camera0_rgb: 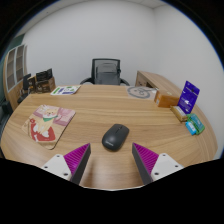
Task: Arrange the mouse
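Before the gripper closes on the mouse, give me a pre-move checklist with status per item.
1. Gripper fingers open: ok, wide gap between the pads.
2. Mouse lined up with the gap: ok, just ahead of the fingers, roughly centred.
3. Mouse between the fingers yet: not ok, it lies beyond the tips.
4. Space around the mouse clear: ok, nothing touches it.
5. Mousepad reachable: ok, it lies flat to the mouse's left, apart from it.
6. Mouse cable or wireless: cannot tell.

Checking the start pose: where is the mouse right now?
In the gripper view, the black mouse lies on the wooden table just ahead of the open gripper, right of the illustrated mousepad.
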{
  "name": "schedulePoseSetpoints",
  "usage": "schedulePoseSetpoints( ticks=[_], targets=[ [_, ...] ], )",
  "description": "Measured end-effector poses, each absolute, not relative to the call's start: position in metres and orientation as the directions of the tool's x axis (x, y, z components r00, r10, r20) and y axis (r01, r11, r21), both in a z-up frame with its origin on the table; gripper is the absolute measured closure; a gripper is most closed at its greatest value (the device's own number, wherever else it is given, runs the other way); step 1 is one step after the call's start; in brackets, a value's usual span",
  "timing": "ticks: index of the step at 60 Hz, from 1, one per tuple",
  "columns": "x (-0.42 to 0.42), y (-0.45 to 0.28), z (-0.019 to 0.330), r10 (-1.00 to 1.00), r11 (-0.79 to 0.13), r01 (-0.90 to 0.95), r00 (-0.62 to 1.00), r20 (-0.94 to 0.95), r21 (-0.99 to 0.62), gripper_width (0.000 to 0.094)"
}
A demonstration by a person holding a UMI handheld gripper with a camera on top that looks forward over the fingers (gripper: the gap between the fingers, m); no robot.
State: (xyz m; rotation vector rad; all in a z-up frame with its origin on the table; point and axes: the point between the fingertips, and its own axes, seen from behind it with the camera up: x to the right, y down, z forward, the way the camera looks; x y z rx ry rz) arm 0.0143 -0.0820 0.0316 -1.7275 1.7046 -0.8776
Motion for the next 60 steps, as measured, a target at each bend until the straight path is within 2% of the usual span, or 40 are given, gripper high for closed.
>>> schedulePoseSetpoints(
  ticks=[16,33,45,50,56,58,60],
  targets=[
    [0.062,-0.086,-0.015,-0.997,-0.043,-0.672,-0.019,0.076,-0.739,0.0069],
    [0.097,-0.074,-0.015,-0.998,-0.041,-0.657,-0.008,0.061,-0.753,0.0063],
    [0.109,-0.067,-0.016,-0.998,-0.049,-0.650,0.012,0.054,-0.758,0.0098],
    [0.113,-0.065,-0.017,-0.998,-0.054,-0.650,0.025,0.049,-0.758,0.0143],
    [0.115,-0.064,-0.017,-0.998,-0.056,-0.652,0.033,0.045,-0.756,0.0263],
    [0.116,-0.065,-0.017,-0.998,-0.058,-0.651,0.030,0.050,-0.757,0.0313],
    [0.116,-0.068,-0.017,-0.998,-0.059,-0.649,0.024,0.058,-0.758,0.0418]
  ],
)
